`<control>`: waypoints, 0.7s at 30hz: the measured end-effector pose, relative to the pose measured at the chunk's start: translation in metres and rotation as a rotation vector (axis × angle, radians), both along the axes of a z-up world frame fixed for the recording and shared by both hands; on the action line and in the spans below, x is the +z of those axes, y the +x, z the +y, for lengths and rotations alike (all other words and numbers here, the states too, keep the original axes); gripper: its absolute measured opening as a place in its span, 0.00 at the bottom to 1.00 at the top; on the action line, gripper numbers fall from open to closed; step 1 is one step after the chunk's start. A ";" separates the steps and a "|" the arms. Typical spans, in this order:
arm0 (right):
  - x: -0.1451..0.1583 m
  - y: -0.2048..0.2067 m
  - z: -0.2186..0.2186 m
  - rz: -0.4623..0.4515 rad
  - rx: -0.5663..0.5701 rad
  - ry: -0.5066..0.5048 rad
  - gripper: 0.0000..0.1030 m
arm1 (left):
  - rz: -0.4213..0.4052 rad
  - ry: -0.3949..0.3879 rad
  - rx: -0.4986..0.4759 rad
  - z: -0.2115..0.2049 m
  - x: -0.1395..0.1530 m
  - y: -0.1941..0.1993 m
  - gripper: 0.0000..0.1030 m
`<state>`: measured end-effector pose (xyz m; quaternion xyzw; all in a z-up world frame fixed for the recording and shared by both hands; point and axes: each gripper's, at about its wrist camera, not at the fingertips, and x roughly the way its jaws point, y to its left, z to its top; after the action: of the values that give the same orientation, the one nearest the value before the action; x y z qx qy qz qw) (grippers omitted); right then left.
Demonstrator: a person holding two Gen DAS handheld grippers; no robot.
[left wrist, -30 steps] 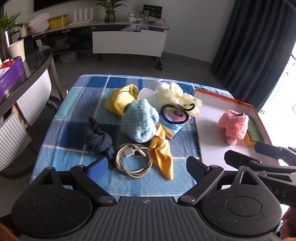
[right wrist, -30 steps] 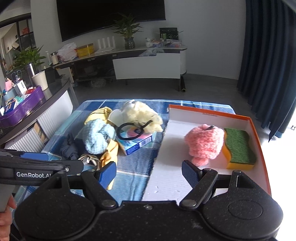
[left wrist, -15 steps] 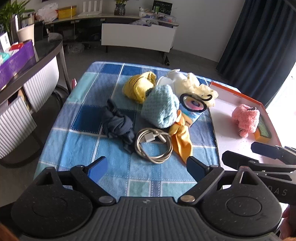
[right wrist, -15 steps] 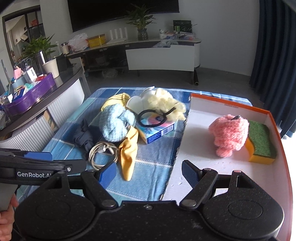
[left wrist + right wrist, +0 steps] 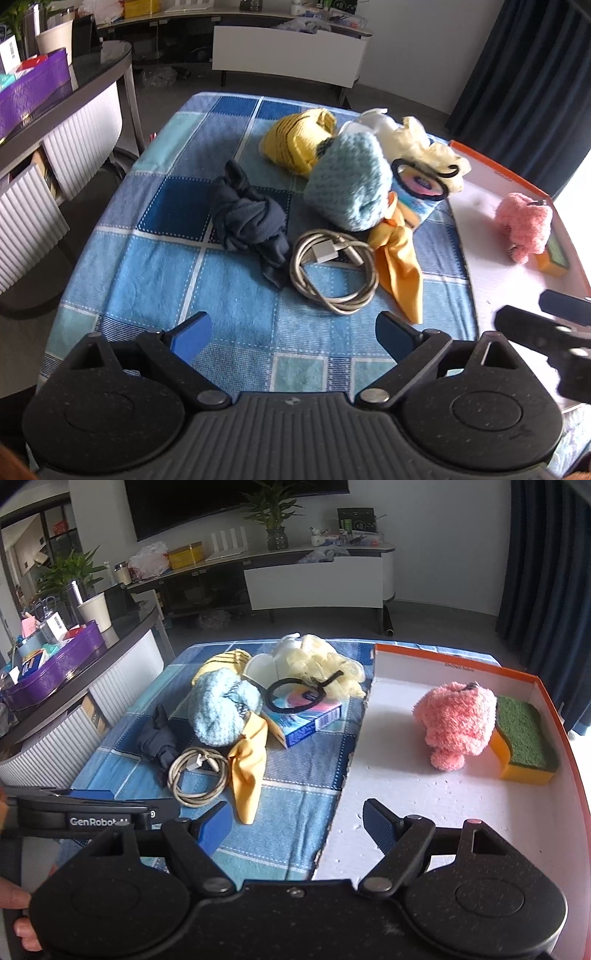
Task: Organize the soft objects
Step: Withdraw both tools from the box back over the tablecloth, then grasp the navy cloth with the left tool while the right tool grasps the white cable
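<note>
From the left wrist we see our left gripper (image 5: 293, 330) spread wide and empty above the checked cloth (image 5: 155, 258). Ahead lie a dark rag (image 5: 247, 218), a coiled cable (image 5: 334, 275), an orange scarf (image 5: 400, 271) and a blue knit (image 5: 349, 181).

From the right wrist, our right gripper (image 5: 295, 821) is spread and empty over the box (image 5: 461, 812) edge. Inside sit the pink plush (image 5: 454, 722) and, touching it, a sponge (image 5: 524, 736).

L claw (image 5: 293, 326) & R claw (image 5: 295, 821): both wide, empty, angled down.
</note>
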<state>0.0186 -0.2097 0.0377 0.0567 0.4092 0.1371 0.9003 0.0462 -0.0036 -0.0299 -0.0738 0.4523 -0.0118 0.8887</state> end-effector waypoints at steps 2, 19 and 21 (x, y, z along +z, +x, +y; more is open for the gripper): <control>-0.002 0.000 -0.004 0.006 -0.008 0.007 0.89 | 0.004 -0.002 0.010 0.001 -0.006 0.003 0.95; -0.015 0.008 -0.024 0.034 -0.055 0.034 0.89 | -0.062 0.120 -0.035 -0.031 -0.026 0.039 1.00; -0.016 0.008 -0.024 0.037 -0.055 0.035 0.89 | -0.072 0.155 -0.042 -0.036 -0.029 0.042 1.00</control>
<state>0.0270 -0.2340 0.0217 0.0860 0.4216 0.1184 0.8949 0.0883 -0.0401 -0.0588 0.0053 0.4211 0.0021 0.9070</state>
